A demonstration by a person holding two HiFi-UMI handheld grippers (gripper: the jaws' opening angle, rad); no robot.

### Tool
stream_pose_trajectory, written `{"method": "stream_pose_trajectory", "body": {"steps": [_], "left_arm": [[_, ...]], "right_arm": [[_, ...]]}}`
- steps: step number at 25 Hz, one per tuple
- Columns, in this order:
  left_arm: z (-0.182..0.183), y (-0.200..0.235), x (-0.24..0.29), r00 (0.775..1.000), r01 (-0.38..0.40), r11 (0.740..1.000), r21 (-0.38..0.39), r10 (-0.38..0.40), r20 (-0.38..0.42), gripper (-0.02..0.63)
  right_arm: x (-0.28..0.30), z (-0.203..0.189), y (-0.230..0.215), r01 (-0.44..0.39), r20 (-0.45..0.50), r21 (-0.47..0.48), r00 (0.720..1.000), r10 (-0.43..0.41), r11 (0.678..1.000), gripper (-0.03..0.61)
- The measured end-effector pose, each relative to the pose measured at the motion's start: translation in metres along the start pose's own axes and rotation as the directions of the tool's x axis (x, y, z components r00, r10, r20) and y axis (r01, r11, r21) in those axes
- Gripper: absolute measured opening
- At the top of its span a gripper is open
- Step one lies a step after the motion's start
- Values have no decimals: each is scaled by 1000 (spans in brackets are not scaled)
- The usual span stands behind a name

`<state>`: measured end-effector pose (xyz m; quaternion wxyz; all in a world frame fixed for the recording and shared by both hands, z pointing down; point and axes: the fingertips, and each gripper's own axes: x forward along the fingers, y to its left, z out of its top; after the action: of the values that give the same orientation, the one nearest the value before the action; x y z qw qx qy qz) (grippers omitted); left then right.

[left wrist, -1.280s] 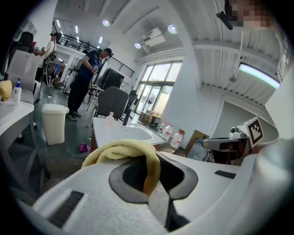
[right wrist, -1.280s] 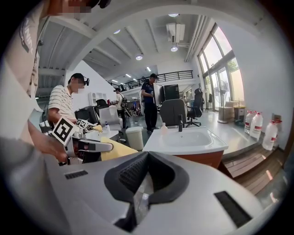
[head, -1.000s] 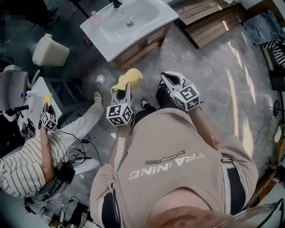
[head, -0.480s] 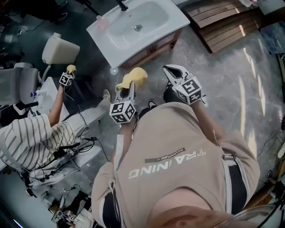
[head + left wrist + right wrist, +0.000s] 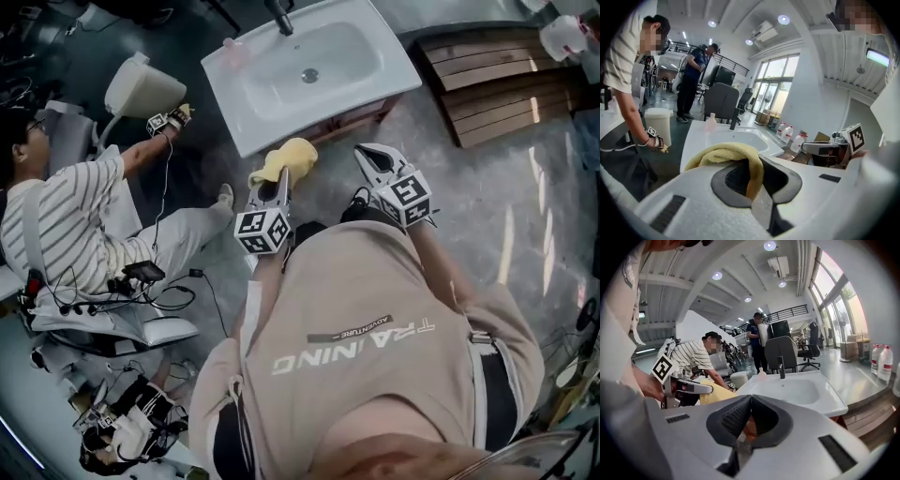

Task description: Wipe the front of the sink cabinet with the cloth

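Observation:
The white sink (image 5: 281,103) on its wooden cabinet (image 5: 337,116) stands just ahead of me. My left gripper (image 5: 277,178) is shut on a yellow cloth (image 5: 287,157), which bulges out past its tips close below the sink's front rim. In the left gripper view the cloth (image 5: 725,154) drapes over the left gripper (image 5: 757,161), with the basin (image 5: 733,137) behind. My right gripper (image 5: 362,151) hovers beside it to the right, shut and empty, near the cabinet front. In the right gripper view the right gripper (image 5: 749,397) points at the sink (image 5: 797,391).
A seated person in a striped shirt (image 5: 70,211) is at my left, reaching toward a white bin (image 5: 142,87). A faucet (image 5: 281,15) and a pink bottle (image 5: 233,52) stand on the sink. Wooden slats (image 5: 487,75) lie right of the cabinet. Cables (image 5: 178,295) trail on the floor.
Both grippers and the cloth have come closer to the sink cabinet. The seated person's arm has swung up toward the white bin.

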<state>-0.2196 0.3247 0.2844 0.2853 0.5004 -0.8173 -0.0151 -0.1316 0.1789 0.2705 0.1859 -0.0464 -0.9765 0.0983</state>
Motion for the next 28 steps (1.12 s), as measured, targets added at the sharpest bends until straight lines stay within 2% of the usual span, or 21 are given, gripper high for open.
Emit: {"method": "stream_pose_trajectory", "body": {"steps": [6, 12, 16, 22, 28], "left_arm": [[0, 12, 9, 998, -55, 998, -40, 54, -21, 40], [-33, 43, 10, 988, -84, 994, -65, 75, -133, 40], [-68, 63, 13, 970, -91, 994, -62, 74, -234, 40], [-102, 107, 35, 942, -105, 994, -28, 90, -324, 40], [-129, 161, 62, 899, -143, 990, 10, 134, -417, 40]], "right_arm": [[15, 11, -20, -36, -27, -20, 999, 36, 999, 12], [28, 6, -15, -29, -56, 6, 998, 29, 1000, 12], [26, -3, -4, -20, -57, 27, 998, 22, 999, 12], [24, -25, 3, 41, -76, 70, 996, -36, 997, 12], [24, -40, 6, 114, -71, 103, 992, -107, 988, 12]]}}
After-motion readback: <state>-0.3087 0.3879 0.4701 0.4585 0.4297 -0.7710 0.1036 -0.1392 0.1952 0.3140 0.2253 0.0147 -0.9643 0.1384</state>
